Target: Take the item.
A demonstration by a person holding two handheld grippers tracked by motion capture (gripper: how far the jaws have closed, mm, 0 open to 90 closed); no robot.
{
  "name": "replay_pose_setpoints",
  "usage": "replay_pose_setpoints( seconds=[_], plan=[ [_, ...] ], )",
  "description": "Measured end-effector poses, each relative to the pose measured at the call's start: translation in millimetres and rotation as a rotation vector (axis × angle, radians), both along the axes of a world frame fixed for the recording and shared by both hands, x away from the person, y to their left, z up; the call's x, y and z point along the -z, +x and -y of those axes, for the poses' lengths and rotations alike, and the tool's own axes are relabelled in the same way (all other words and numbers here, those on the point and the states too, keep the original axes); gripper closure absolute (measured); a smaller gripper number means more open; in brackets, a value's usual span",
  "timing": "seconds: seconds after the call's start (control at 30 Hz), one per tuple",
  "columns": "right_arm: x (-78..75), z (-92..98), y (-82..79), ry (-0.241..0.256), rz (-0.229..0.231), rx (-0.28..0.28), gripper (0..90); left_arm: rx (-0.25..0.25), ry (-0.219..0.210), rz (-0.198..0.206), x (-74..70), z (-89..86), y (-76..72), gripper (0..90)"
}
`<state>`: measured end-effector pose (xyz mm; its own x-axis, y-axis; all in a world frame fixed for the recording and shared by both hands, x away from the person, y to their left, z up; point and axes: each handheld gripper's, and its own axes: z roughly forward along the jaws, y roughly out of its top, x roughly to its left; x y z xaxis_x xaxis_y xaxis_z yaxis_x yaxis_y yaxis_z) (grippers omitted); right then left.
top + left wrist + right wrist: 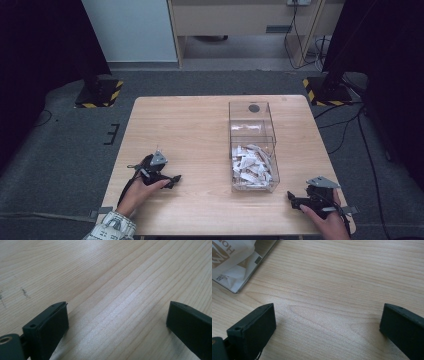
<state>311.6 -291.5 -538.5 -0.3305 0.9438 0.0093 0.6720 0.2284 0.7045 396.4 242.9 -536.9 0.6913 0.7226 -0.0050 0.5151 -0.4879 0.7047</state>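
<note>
The clear, rectangular plastic box (pixel 252 150) is placed on the right half of the pale wooden table (pixel 195 125), and its long axis runs away from the person. Its near half is filled with small white paper sachets (pixel 251 167) with brown print; its far half is seen empty, with a dark round mark on the far end. The box is taken here as the landmark.

To the right of the box and nearer to the person, the right gripper (pixel 295 199) is held low over the table by the right hand (pixel 327 215). Its jaws are pointed to the left, toward the near corner of the box. They are spread wide and nothing is held between them, as is shown in the right gripper view, where bare wood lies between the two black jaws. In the upper left corner of that view, the corner of the box and a sachet (pixel 229 257) behind its wall are seen, so the sachets lie ahead and to the left of these jaws.

To the left of the box, well apart from it, the left gripper (pixel 172 180) is held by the left hand (pixel 142 192). Its jaws are also wide apart and empty, above bare wood.

The right gripper is judged to be nearer to the sachets.

On the sachet, the brown letters "HO" can be read, and small digits which are too blurred to tell.
</note>
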Motion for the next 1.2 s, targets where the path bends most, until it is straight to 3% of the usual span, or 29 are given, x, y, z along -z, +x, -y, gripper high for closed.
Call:
replay_pose_setpoints(
  seconds=[0.23, 0.47, 0.87, 1.2],
  plan=[
    [0.0, 0.0, 0.0, 0.0, 0.0, 0.0, 0.8, 0.006, 0.006, 0.006, -1.3, 2.3, -1.9, 4.6],
    [0.0, -0.1, 0.0, 0.0, 0.0, 0.0, 0.8, 0.011, -0.021, 0.016, -5.3, 3.6, -4.1, 4.3],
    [0.0, 0.0, 0.1, -0.001, 0.0, -0.001, 0.8, 0.019, -0.07, 0.068, -17.6, 9.8, -10.2, 5.4],
    [0.0, 0.0, 0.0, -0.001, -0.001, 0.0, 0.8, 0.051, -0.078, 0.085, -22.8, 15.5, -16.3, 5.6]
  ],
)
